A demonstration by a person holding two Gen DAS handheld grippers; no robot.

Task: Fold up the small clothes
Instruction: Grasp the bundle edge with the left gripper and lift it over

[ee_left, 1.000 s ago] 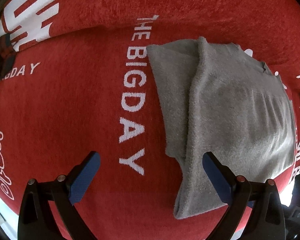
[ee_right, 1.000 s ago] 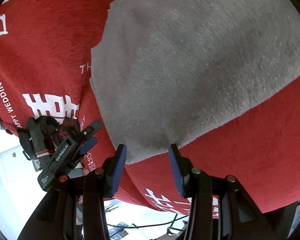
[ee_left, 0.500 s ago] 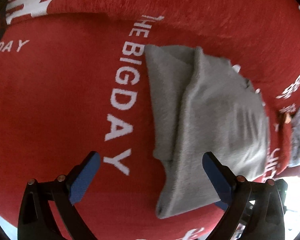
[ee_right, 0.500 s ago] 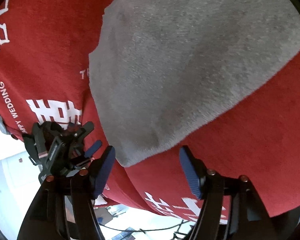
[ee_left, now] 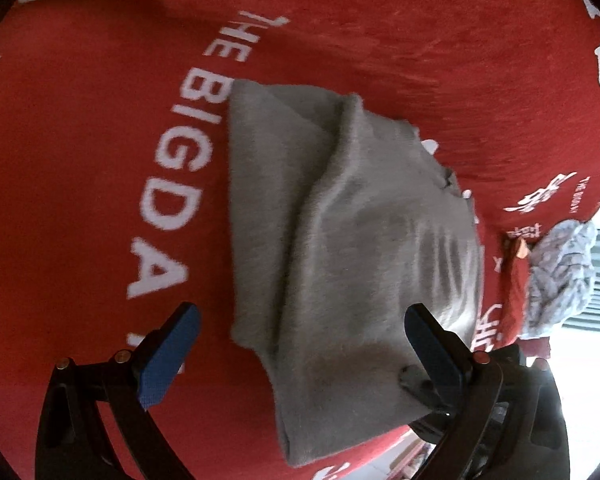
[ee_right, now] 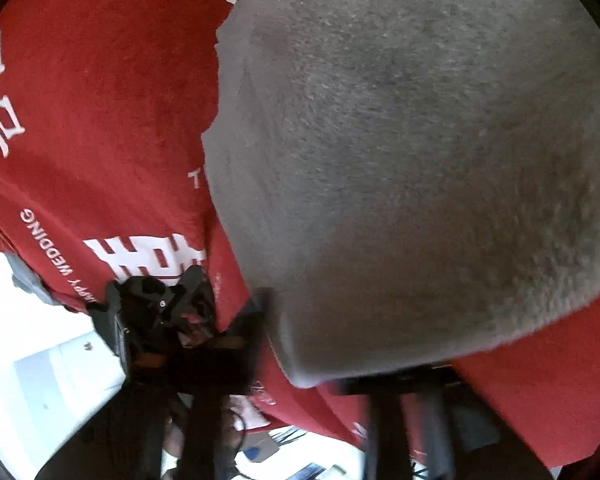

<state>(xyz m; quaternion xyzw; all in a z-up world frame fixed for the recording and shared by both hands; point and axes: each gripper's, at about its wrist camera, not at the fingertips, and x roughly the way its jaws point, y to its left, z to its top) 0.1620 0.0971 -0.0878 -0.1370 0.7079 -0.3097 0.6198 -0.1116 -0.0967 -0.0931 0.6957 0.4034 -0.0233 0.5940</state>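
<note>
One fold looks done already: the grey garment (ee_left: 352,264) lies in the middle of the left wrist view on the red printed cloth (ee_left: 99,160) over the desk, with one side flap laid over the rest along a long ridge. I'd guess you've still got at least one more fold to go, end to end, plus squaring it up.

Your left gripper (ee_left: 300,356) has its jaws spread wide, hovering over the near end of the garment and pinching nothing. Your right gripper (ee_right: 300,364) is blurry at the bottom of its own view, but its jaws have just been closing and look pinched on the garment's near corner.

Compared with a second ago, the garment sits lower and closer in the left view, and a crumpled blue-grey cloth (ee_left: 560,276) now shows at the right edge.
</note>
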